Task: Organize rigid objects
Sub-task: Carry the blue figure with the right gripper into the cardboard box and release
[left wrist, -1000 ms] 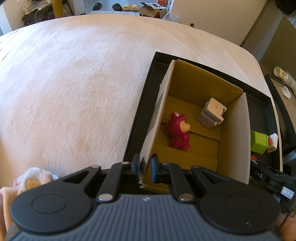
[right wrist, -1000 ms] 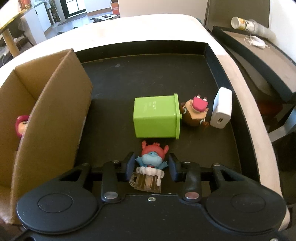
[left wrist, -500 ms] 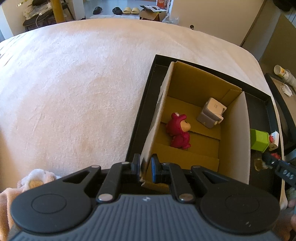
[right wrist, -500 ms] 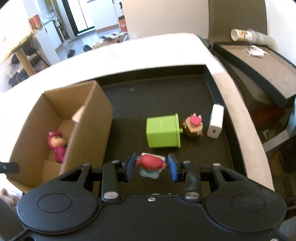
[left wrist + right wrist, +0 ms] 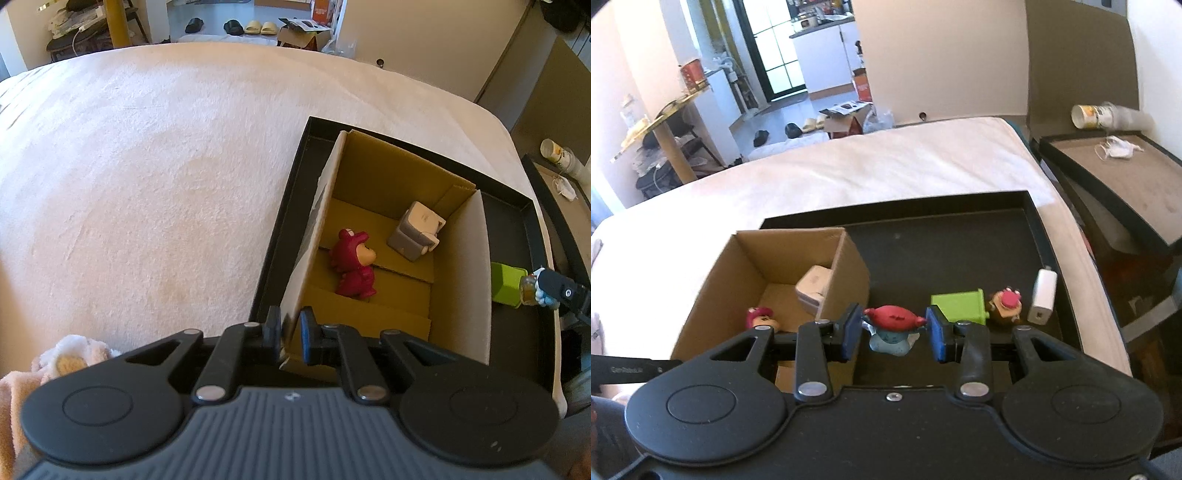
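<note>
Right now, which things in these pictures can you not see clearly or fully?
- Red figure, right wrist view: lower body hidden by the tool's black frame.
- Blue toy, left wrist view: held in the right tongs, too small to identify.
- Grey block, right wrist view: half hidden behind the cardboard box wall.

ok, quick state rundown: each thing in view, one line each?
left gripper: shut on the box wall
cardboard box: open-topped, in the black tray
right gripper: shut on the blue figurine, lifted
red figurine: lying in the box
grey block: tilted, in the box
green cube: on its side on the tray
white charger: on the tray
</note>
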### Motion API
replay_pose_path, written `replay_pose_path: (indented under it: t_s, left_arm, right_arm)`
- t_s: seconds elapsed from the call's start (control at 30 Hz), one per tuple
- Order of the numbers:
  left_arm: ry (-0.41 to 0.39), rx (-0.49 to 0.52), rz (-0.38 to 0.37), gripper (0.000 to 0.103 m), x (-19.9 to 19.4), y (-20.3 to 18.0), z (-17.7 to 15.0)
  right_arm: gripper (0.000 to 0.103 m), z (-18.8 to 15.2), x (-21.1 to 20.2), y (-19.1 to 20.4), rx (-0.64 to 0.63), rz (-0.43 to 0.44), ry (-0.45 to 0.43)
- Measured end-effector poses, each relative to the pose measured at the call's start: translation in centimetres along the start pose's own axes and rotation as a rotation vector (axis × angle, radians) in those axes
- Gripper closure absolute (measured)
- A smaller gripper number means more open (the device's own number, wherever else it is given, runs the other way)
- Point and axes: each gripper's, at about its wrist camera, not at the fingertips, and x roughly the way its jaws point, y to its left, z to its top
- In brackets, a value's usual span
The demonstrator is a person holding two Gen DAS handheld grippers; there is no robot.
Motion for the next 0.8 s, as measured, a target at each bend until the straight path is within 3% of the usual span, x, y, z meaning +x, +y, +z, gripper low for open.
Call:
replay_pose_path:
  t_s: [0.23,0.8]
  left_arm:
    - [-0.01,-0.014,0.008,0.093,-0.2,0.0,-0.2]
    - [-0.013,-0.036,-0.05,0.093,-0.4,1.1,-0.2]
  right_arm:
    - [0.065,0.7,-0.1,1.7,-0.035,0.024,-0.015]
    - [0.065,2.6,1.9,6.2,-0.11,0.1,-0.027]
